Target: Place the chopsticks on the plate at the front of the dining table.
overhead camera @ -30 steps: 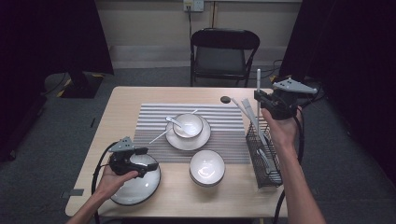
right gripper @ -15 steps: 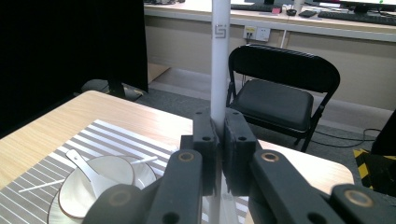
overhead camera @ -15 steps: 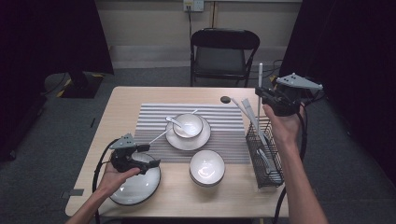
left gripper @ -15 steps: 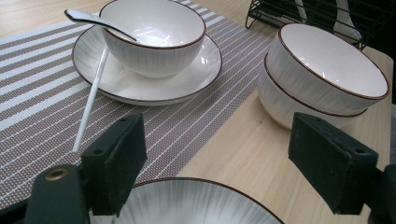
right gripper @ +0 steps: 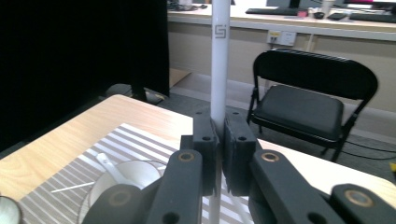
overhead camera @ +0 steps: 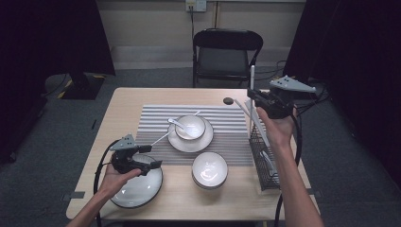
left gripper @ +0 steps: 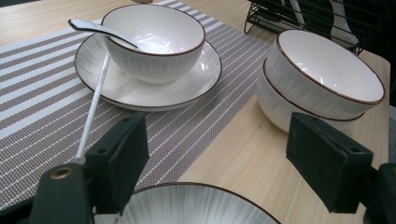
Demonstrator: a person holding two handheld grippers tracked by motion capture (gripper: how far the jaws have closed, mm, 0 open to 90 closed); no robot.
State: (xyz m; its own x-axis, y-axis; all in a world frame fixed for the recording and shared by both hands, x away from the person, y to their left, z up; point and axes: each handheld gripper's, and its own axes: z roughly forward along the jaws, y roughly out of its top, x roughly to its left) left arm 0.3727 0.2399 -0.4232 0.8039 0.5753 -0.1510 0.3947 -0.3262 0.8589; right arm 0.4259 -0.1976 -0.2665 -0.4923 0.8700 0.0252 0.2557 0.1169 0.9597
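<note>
Wooden table (overhead camera: 118, 111) with striped placemat (overhead camera: 227, 125) is standing before a black folding chair (overhead camera: 226, 52). Right gripper (overhead camera: 252, 94) is clamping a white chopstick (overhead camera: 252, 78) upright above the black wire rack (overhead camera: 262, 156), slightly higher than half a second ago, suggesting it is being carried from rack toward the place setting; a small square logo is showing on its shaft (right gripper: 220, 31), characters unreadable. Left gripper (overhead camera: 153, 156) is hovering with jaws apart, holding nothing, over the near plate (overhead camera: 137, 191).
</note>
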